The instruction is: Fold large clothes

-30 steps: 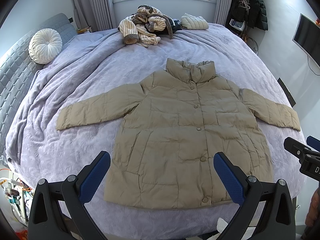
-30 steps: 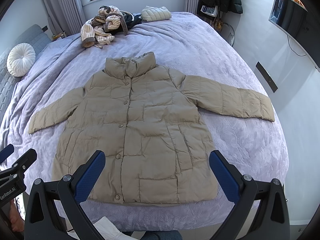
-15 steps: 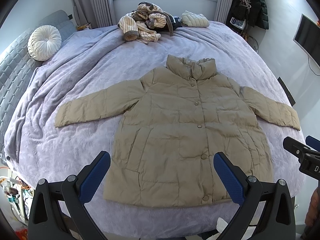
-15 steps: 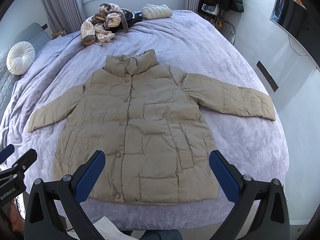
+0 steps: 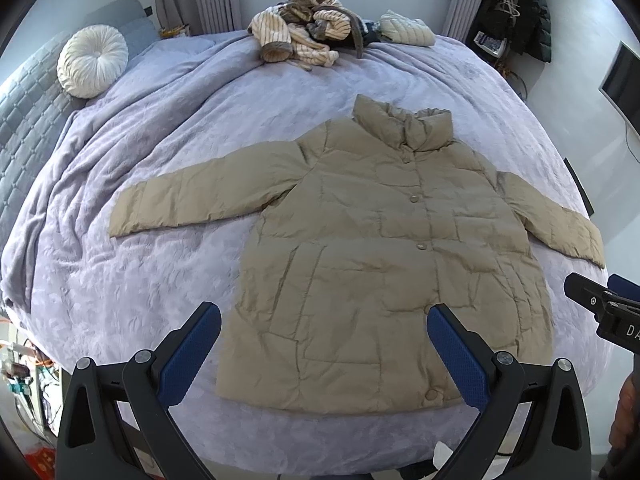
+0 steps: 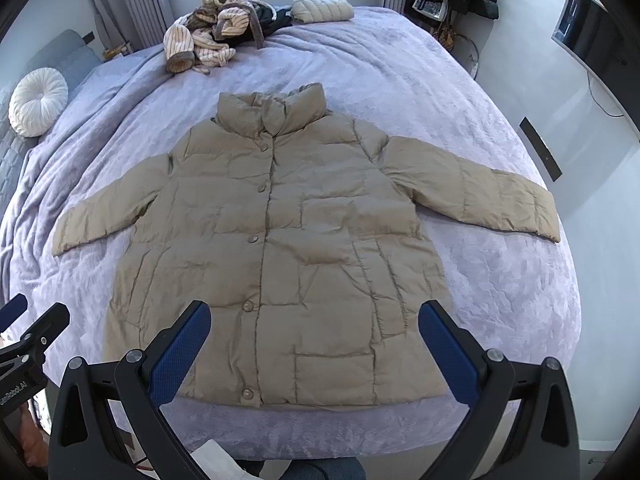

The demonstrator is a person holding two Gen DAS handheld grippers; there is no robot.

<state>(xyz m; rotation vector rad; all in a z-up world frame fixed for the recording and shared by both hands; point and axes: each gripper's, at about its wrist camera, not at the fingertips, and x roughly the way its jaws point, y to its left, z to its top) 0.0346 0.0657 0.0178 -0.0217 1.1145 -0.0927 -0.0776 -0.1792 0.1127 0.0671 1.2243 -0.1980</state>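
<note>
The tan puffer coat point(image 6: 288, 248) lies flat, buttoned, on the bed point(image 6: 500, 280) — collar toward the far edge, hem at the near edge, sleeves spread sideways. Left gripper point(image 5: 320, 344) and right gripper point(image 6: 314, 340) hover above the hem — both spread wide, empty.

A jacket point(image 5: 384, 248) is lying flat on the bed point(image 5: 160, 272), front up, collar pointing toward the far window and hem toward the near edge, with both sleeves stretching out to the sides. Behind it, at the far edge of the bed, a heap of clothes point(image 5: 308, 36) is sitting, and just to the right of that heap a folded garment point(image 5: 406, 34) is resting. A round cushion point(image 5: 92, 62) is leaning at the headboard on the left. The left gripper point(image 5: 324, 344) is hovering over the hem's left part, and the right gripper point(image 6: 316, 340) is hanging above the hem's right part, neither touching the jacket.
</note>
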